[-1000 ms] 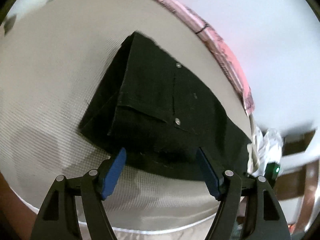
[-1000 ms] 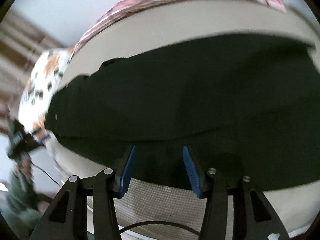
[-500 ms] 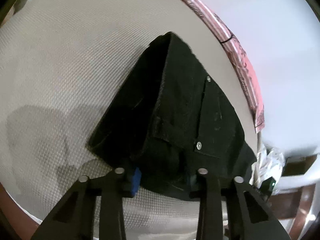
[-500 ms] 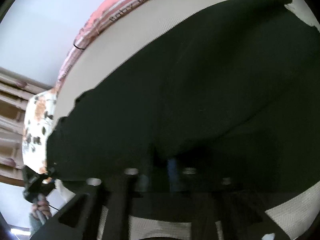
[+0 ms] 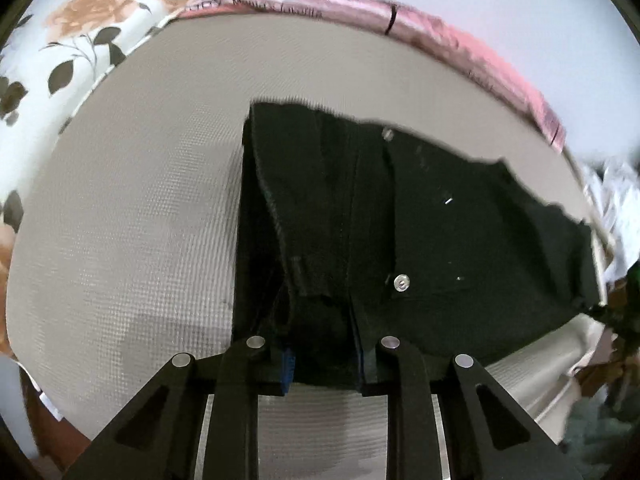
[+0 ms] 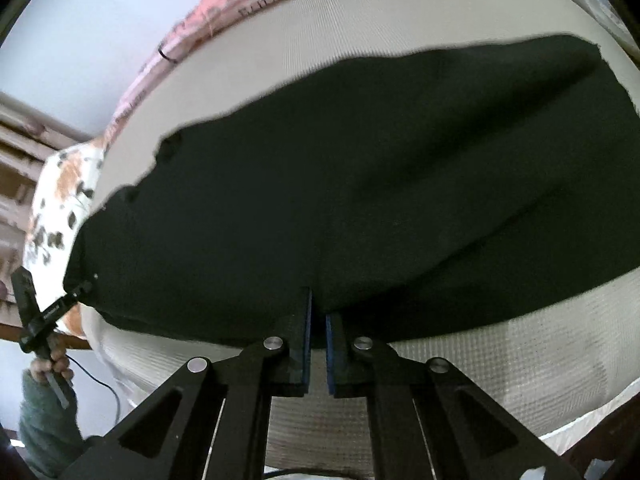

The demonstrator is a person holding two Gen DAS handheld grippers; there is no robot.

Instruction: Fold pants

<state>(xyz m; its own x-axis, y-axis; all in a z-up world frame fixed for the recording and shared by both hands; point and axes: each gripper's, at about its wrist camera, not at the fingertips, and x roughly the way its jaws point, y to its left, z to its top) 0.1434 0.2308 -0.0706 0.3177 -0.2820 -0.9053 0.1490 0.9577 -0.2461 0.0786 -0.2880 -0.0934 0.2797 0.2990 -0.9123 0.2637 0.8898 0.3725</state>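
Observation:
Black pants [image 5: 400, 232] lie on a beige mattress [image 5: 140, 220], waistband end with metal rivets toward my left gripper. My left gripper [image 5: 326, 364] is shut on the near edge of the waistband, cloth bunched between the blue pads. In the right wrist view the pants [image 6: 360, 184] spread wide across the mattress [image 6: 500, 352]. My right gripper [image 6: 318, 320] is shut on the near edge of a leg, pads almost touching, and lifts the cloth slightly.
A floral pillow [image 5: 60, 52] lies at the mattress's far left, and a pink printed mattress border [image 5: 440, 32] runs along the far edge by a pale wall. In the right wrist view the left gripper and the hand holding it [image 6: 40, 332] show at the left.
Both grippers went from open beside the pants' near edge to shut on the cloth. The edge is now raised a little off the mattress.

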